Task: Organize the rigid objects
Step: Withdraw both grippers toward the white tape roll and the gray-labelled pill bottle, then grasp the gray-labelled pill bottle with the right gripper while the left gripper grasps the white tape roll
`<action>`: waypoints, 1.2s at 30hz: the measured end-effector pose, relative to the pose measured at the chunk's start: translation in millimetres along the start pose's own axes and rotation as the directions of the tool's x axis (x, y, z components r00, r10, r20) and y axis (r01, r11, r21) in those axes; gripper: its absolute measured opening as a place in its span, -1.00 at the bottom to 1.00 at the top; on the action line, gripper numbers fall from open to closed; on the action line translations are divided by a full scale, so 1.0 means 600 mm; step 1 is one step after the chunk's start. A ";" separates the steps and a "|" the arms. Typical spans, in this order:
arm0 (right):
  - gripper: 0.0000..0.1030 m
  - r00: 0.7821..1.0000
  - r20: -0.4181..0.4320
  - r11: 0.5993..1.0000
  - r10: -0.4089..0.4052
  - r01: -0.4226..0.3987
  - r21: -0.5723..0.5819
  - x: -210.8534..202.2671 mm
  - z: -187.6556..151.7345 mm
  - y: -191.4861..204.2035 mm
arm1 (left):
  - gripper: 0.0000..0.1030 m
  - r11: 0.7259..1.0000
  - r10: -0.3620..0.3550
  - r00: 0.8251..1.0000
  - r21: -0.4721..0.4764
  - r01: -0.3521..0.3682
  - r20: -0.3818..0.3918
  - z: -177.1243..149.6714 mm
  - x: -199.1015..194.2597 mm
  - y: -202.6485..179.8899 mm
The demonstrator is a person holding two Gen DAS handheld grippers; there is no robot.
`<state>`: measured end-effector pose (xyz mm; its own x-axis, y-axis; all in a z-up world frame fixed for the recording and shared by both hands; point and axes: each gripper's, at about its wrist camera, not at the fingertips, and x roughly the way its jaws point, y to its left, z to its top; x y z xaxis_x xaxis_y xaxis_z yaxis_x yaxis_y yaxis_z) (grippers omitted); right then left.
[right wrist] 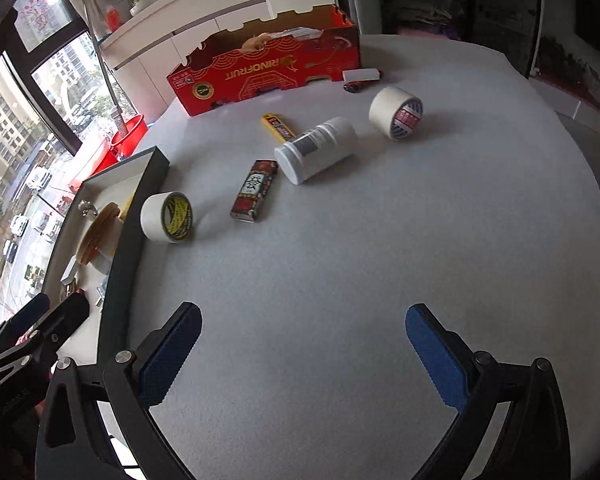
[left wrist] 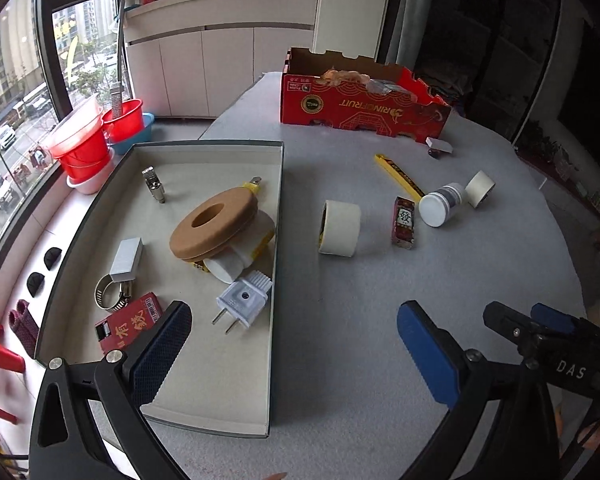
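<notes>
A shallow dark-rimmed tray (left wrist: 278,216) holds a cork ring (left wrist: 214,222), a white plug (left wrist: 242,300), a hose clamp (left wrist: 110,292), a red box (left wrist: 130,322), a silver block (left wrist: 127,255) and a metal part (left wrist: 154,185). On the grey table lie a tape roll (left wrist: 339,228) (right wrist: 166,218), a red pack (left wrist: 403,222) (right wrist: 255,191), a white bottle (left wrist: 442,204) (right wrist: 316,149), a yellow knife (left wrist: 400,176) (right wrist: 278,126) and a second tape roll (left wrist: 479,189) (right wrist: 396,113). My left gripper (left wrist: 296,360) is open, straddling the tray's right wall. My right gripper (right wrist: 304,356) is open above bare table.
A red cardboard box (left wrist: 360,104) (right wrist: 268,72) stands at the table's far side, with a small white block (left wrist: 440,145) (right wrist: 360,75) and a dark lighter (right wrist: 356,87) beside it. Red buckets (left wrist: 84,148) stand on the window ledge left of the tray.
</notes>
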<state>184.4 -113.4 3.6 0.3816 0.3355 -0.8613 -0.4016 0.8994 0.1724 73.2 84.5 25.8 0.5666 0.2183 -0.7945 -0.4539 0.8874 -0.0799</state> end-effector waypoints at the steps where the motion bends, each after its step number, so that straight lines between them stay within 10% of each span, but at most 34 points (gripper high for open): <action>1: 1.00 1.000 -0.007 1.000 -0.008 0.008 0.022 0.001 -0.004 -0.019 | 0.99 1.000 -0.001 1.000 0.015 0.001 -0.005 0.004 0.006 -0.016; 18: 1.00 1.000 0.010 1.000 0.005 -0.005 0.018 0.045 0.058 -0.073 | 0.99 0.989 0.105 0.993 0.109 -0.098 -0.059 0.086 0.168 -0.116; 36: 0.83 0.997 0.041 0.967 0.063 -0.051 -0.249 0.174 0.188 0.035 | 1.00 1.000 -0.023 0.989 0.006 0.025 -0.147 0.102 0.234 -0.095</action>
<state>309.7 -28.0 -29.1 0.3892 0.4028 -0.8284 -0.6152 0.7830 0.0917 220.7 89.5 -44.2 0.4696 0.1354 -0.8724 -0.4355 0.8951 -0.0956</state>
